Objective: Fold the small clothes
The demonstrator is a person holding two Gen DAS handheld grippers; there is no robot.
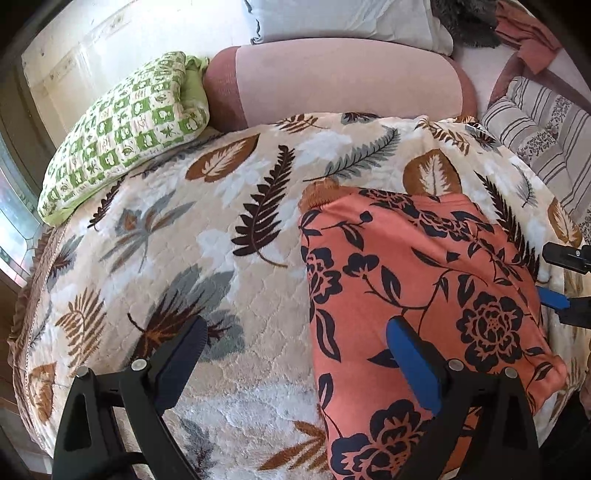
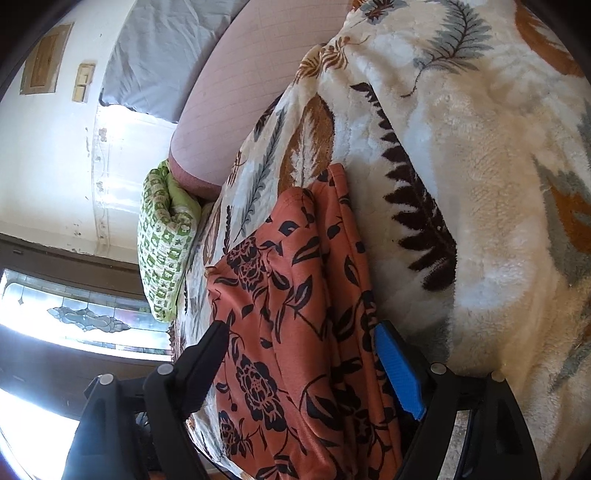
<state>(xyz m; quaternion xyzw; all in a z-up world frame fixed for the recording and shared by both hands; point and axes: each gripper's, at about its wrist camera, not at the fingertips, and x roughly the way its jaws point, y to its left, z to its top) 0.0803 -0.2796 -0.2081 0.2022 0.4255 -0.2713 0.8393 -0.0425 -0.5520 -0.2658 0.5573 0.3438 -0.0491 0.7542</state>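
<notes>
An orange garment with dark blue flowers (image 1: 424,295) lies folded on a leaf-print blanket (image 1: 207,229). My left gripper (image 1: 295,336) is open above the garment's left edge, with its blue-padded finger (image 1: 412,365) over the cloth and the other finger (image 1: 181,358) over the blanket. My right gripper (image 2: 299,354) is open and tilted sideways, its jaws standing on either side of the garment's edge (image 2: 291,314). Its blue pad (image 2: 400,369) sits beside the cloth, and I cannot tell if it touches. The right gripper's fingers also show at the right edge of the left wrist view (image 1: 565,273).
A green and white patterned pillow (image 1: 125,129) lies at the blanket's far left. A pink bolster (image 1: 332,85) lies behind the blanket, with a white pillow (image 1: 343,18) beyond it. A striped cushion (image 1: 543,125) sits at the right. A window (image 2: 74,314) is at the left.
</notes>
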